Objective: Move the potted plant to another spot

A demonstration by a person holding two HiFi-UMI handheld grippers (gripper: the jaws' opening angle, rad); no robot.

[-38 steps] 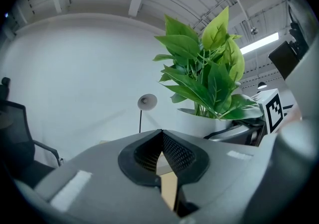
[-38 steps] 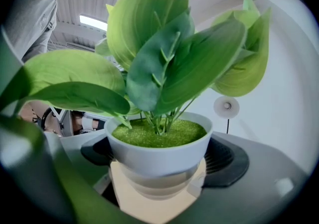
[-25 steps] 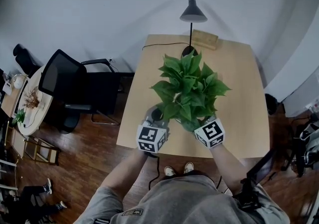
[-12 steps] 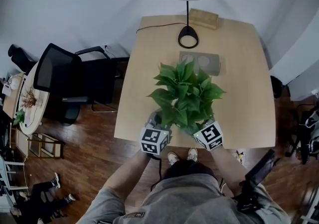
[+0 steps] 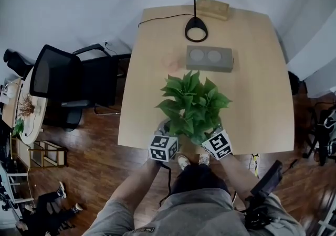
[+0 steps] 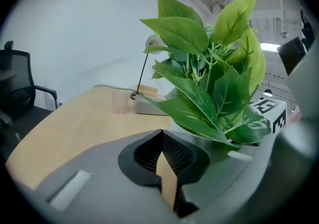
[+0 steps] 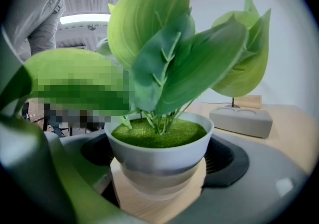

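Note:
The potted plant (image 5: pixel 191 106), green leaves in a white pot (image 7: pixel 159 153), is near the front edge of the wooden table (image 5: pixel 252 104). My right gripper (image 5: pixel 212 131) is shut on the pot, with one jaw on either side of it (image 7: pixel 159 164). Table wood shows under the pot; I cannot tell whether it rests on the table. My left gripper (image 5: pixel 167 126) is just left of the plant (image 6: pixel 209 83). Its jaws meet at the tips (image 6: pixel 160 136) with nothing between them. In the head view the leaves hide the pot.
Behind the plant lie a grey block with two round hollows (image 5: pixel 209 58) and a pink cup (image 5: pixel 171 62). A black desk lamp (image 5: pixel 195 30) and a wooden box (image 5: pixel 212 8) stand at the far edge. A black office chair (image 5: pixel 60 80) stands left of the table.
The plant has come toward the table's near edge with both grippers. The grey block and the pink cup, hidden behind the leaves before, now show.

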